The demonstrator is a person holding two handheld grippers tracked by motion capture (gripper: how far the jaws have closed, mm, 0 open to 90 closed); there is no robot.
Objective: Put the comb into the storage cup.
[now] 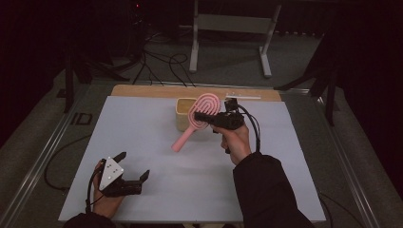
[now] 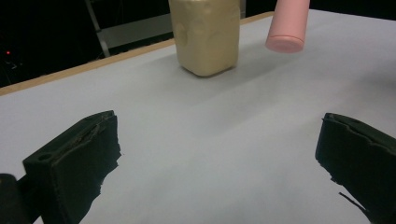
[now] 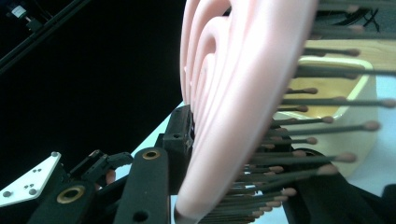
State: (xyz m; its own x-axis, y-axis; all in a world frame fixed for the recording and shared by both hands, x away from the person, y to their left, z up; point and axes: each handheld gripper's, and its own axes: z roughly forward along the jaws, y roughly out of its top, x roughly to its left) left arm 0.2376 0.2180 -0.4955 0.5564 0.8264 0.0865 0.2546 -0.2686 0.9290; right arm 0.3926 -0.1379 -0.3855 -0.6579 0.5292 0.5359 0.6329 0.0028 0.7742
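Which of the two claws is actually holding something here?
The right claw: it is clamped on the head of the pink hairbrush by the cream container. The left claw rests open on the table.

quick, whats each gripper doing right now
Left gripper: open, holding nothing, low over the table.
Right gripper: closed on the head of the pink hairbrush, held above the cream container.

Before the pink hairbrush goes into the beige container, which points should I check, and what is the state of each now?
1. Grip: right gripper shut on the head of the pink plastic hairbrush: ok.
2. Brush clear of the table: handle end hangs in the air: ok.
3. Beige open-topped container upright on the white table: ok.
4. Container free inside: cannot tell.
5. Left gripper open, holding nothing, far from the container: ok.
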